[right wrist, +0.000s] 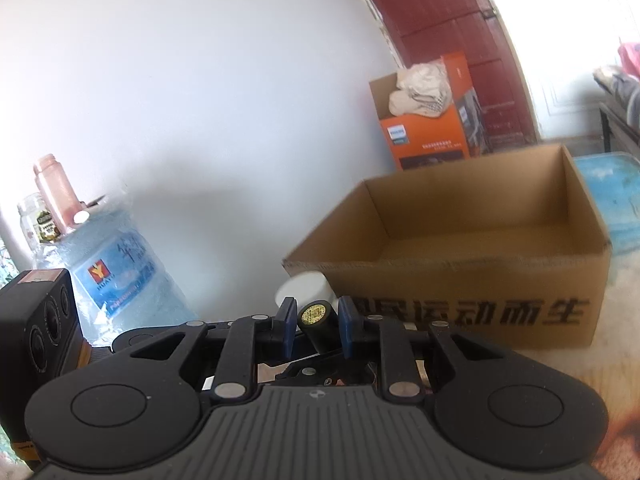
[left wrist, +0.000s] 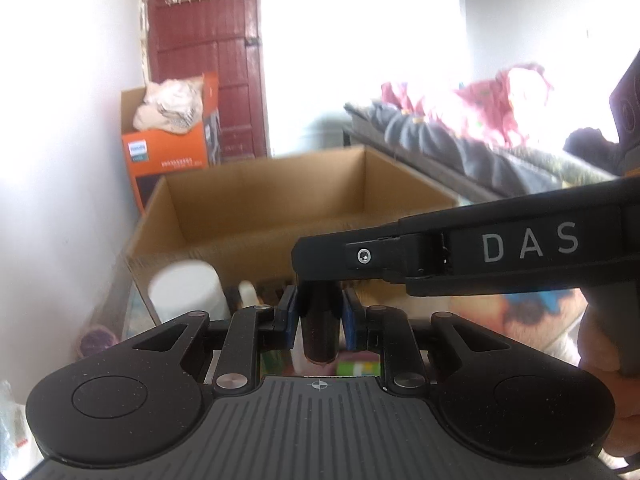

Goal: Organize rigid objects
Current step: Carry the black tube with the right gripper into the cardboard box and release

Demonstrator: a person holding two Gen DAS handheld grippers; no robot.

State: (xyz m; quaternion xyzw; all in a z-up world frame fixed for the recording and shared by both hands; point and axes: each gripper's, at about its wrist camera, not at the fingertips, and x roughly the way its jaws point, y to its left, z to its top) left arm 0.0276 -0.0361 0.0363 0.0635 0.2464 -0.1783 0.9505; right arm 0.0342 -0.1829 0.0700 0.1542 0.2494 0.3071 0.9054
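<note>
A dark cylinder [left wrist: 319, 332] with a gold round label on its end [right wrist: 315, 313] hangs in the air, held from both sides. My left gripper [left wrist: 320, 320] is shut on its lower part, a blue pad against each side. My right gripper [right wrist: 317, 326] is shut on the labelled end; in the left wrist view its finger [left wrist: 400, 254] reaches in from the right and covers the top of the cylinder. An open, empty-looking cardboard box [left wrist: 260, 216] [right wrist: 460, 280] stands just beyond. A white cup [left wrist: 186, 292] [right wrist: 304, 286] sits at the box's near left corner.
An orange carton [left wrist: 168, 152] stuffed with cloth stands by a red door [left wrist: 200, 40]. A blue water jug [right wrist: 120, 272] with jars on top is at the left. A bed with clothes [left wrist: 460, 140] runs along the right. A small colourful cube [left wrist: 358, 368] lies below the grippers.
</note>
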